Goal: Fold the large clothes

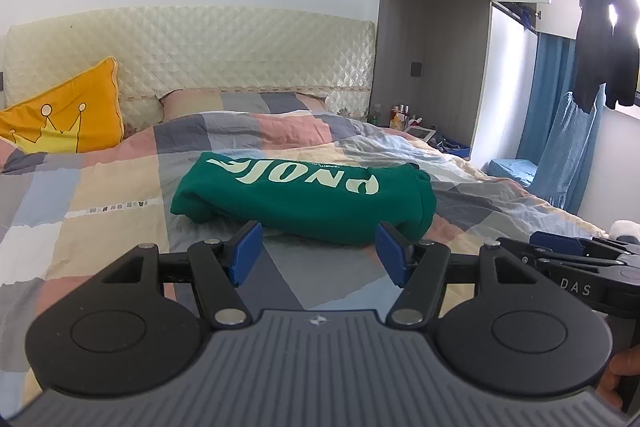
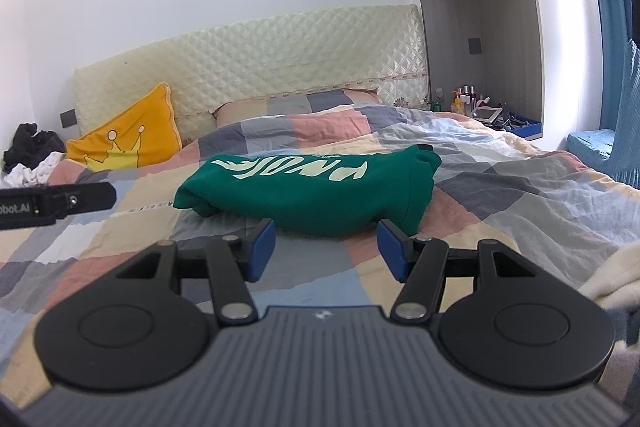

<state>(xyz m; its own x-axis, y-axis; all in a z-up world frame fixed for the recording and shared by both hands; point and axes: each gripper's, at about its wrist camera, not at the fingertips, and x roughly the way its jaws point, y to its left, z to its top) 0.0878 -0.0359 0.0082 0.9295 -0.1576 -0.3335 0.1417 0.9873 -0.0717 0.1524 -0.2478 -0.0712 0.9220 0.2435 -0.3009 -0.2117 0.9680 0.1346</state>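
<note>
A green sweatshirt (image 1: 308, 197) with pale lettering lies folded into a compact bundle on the patchwork quilt (image 1: 100, 195); it also shows in the right wrist view (image 2: 316, 193). My left gripper (image 1: 318, 253) is open and empty, just in front of the bundle's near edge. My right gripper (image 2: 326, 251) is open and empty too, just short of the same edge. The right gripper's body shows at the right of the left wrist view (image 1: 580, 263). The left gripper's body shows at the left of the right wrist view (image 2: 56, 207).
A yellow crown cushion (image 1: 68, 119) leans on the quilted headboard (image 1: 224, 55). A bedside shelf with bottles (image 2: 468, 99) stands at the right. Dark clothes (image 1: 604, 39) hang by the window. A pile of clothes (image 2: 28, 155) lies at the far left. A white fabric (image 2: 612, 275) lies near right.
</note>
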